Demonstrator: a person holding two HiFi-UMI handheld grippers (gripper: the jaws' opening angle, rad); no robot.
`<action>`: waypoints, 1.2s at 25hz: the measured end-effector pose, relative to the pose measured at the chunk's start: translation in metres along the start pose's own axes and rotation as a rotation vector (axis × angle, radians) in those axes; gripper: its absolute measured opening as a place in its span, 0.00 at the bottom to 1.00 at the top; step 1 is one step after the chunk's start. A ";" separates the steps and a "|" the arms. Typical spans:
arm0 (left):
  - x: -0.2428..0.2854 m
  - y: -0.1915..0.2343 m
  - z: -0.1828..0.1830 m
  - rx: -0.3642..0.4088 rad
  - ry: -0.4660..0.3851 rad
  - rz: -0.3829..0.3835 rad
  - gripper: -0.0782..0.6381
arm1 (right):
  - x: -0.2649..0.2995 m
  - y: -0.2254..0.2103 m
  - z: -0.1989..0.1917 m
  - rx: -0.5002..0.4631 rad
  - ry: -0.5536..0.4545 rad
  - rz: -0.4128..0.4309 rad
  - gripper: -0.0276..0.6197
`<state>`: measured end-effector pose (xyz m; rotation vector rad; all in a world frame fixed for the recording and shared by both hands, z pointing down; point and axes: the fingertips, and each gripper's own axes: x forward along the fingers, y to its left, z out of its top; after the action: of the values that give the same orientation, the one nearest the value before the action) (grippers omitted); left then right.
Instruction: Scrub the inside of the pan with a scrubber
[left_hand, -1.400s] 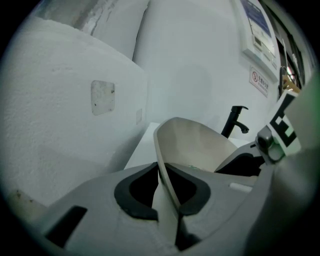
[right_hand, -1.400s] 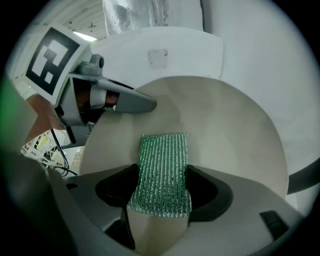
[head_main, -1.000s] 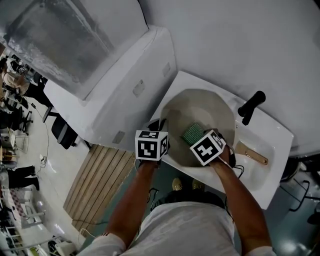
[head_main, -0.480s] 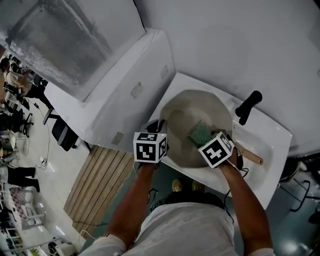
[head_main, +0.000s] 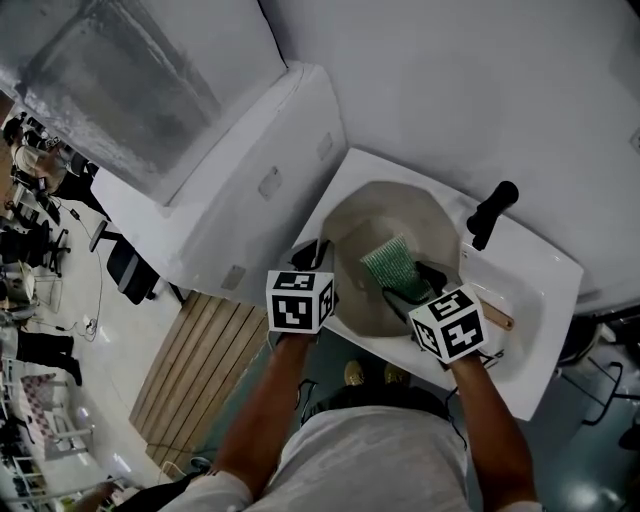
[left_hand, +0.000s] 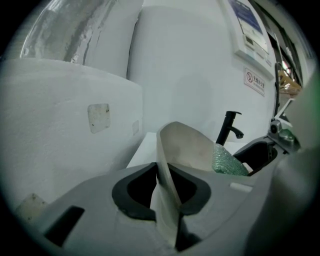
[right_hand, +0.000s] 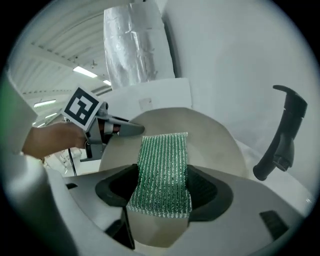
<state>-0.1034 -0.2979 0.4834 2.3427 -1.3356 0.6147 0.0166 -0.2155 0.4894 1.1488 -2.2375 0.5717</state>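
**Pan** (head_main: 395, 210): pale and round, standing tilted in the left end of the white sink (head_main: 535, 290), with its inside turned toward the person. It is gripped at the near-left rim.

**Scrubber** (head_main: 388, 264): a green ribbed pad lying flat against the pan's inner wall near its middle. Its near end sits between the right jaws.

**Right gripper** (head_main: 408, 287): jaws closed on the scrubber, pads pressing both its edges. Over the last second its marker cube has drawn back toward the person and to the right, past the pan's rim. The pad has shifted only a little on the wall. I read this as a return stroke, so scrubbing is under way, and the far wall probably remains to be covered.

**Left gripper** (head_main: 312, 252): jaws narrow on the pan's rim, with the wall between the pads, and opening slightly. Its position is unchanged. If the hold slackens further, the tilted pan could slip.

**Surroundings**: a black tap (head_main: 492, 212) behind the sink, a white cabinet (head_main: 230, 190) to the left, and a slatted wooden mat (head_main: 200, 360) on the floor.
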 end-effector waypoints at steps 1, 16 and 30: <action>-0.001 -0.002 0.002 0.004 -0.005 0.002 0.17 | -0.003 0.000 0.003 0.011 -0.028 0.006 0.51; -0.013 -0.019 0.016 0.040 -0.061 0.010 0.21 | -0.044 -0.002 0.027 0.072 -0.258 0.048 0.51; -0.050 -0.026 0.057 0.104 -0.232 0.039 0.25 | -0.080 -0.009 0.061 0.068 -0.393 0.078 0.51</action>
<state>-0.0928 -0.2793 0.4060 2.5412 -1.4835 0.4428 0.0446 -0.2092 0.3927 1.3040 -2.6220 0.4881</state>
